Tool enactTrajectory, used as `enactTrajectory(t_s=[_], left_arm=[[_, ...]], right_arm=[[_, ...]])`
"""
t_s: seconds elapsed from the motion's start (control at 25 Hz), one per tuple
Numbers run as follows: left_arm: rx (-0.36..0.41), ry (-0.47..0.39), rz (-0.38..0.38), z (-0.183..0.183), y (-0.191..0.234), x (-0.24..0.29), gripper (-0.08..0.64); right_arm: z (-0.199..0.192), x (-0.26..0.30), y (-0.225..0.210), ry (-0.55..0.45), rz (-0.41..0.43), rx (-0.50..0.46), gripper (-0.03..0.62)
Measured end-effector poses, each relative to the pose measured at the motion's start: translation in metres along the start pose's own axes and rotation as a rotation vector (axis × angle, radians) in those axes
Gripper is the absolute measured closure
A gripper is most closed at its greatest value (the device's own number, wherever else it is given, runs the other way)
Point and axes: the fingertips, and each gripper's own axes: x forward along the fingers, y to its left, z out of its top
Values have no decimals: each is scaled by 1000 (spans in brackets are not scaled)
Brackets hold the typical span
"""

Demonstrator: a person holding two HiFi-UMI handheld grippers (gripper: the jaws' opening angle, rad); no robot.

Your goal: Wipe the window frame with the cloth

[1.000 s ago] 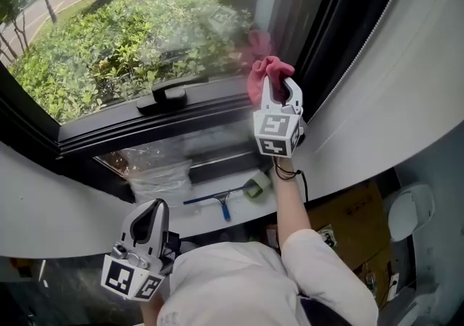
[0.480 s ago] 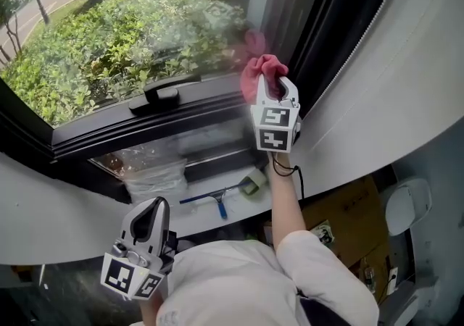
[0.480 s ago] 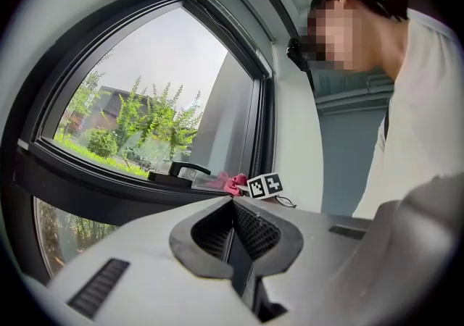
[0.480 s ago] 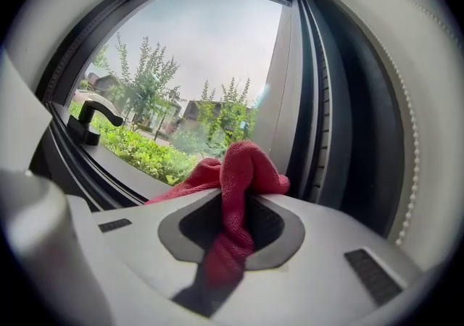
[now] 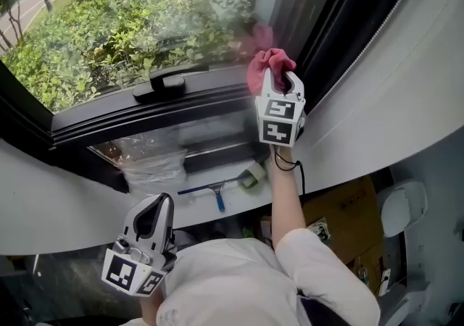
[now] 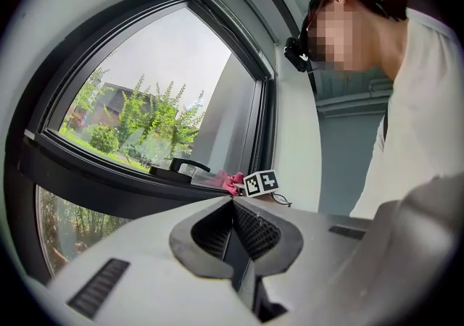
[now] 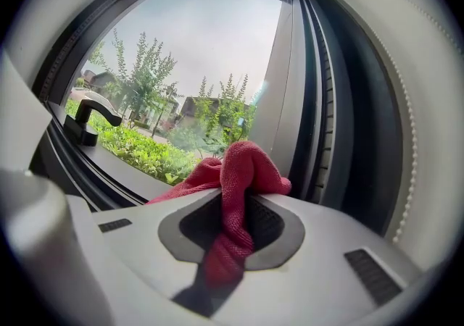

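The right tool [image 5: 279, 78] is edging right along the frame [image 5: 109, 125], gripping the cloth [image 5: 264, 64] at its corner, upper centre; wiping is seemingly nearing that end. The left tool [image 5: 155, 205] is hanging closed, empty.

I count two: left hand-held gripper [image 5: 160, 205] and right hand-held gripper [image 5: 280, 80]. There is one cloth [image 5: 264, 64], one handle [image 5: 163, 84], one squeegee [image 5: 214, 190] and one plastic bag [image 5: 148, 163].

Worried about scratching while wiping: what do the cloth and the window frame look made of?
The cloth: red woven fabric, perhaps microfibre; fine weave and soft folds show where the right gripper clamps it. The window frame: dark, smooth, matte, likely coated metal, possibly plastic; crisp straight profiles.
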Motion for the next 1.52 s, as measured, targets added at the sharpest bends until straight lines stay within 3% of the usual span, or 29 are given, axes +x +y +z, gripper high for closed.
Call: enactTrajectory(t_s=[0.36, 1.0, 1.52], left_arm=[[5, 21, 19, 7, 19, -37, 552], [20, 3, -9, 24, 54, -83, 552], [29, -17, 0, 30, 69, -101, 552]], right_arm=[[5, -4, 32, 14, 8, -5, 514], [24, -10, 81, 32, -12, -112, 522], [31, -14, 104, 29, 0, -105, 524]])
